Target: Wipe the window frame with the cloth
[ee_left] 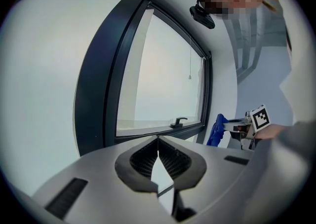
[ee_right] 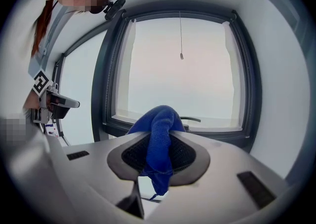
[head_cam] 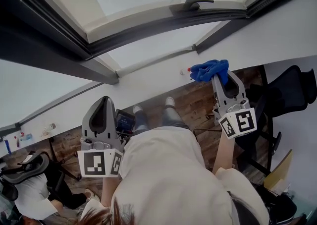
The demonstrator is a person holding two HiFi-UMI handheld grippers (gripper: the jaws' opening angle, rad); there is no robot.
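1. Right tool [ee_right: 160, 136] is clamped on the cloth [ee_right: 160, 119]. Most of the bunch pokes out past the tips, so fabric rather than metal would meet the window frame [ee_right: 101, 94].
2. Left tool [ee_left: 158, 141] is closed and empty. It is held back on the left, well apart from the cloth, probably to keep it out of the way.
3. Cloth: deep blue, soft and crumpled into a wad, with a tail hanging below the jaws. It sits near the frame's lower right corner; I cannot tell whether it touches.
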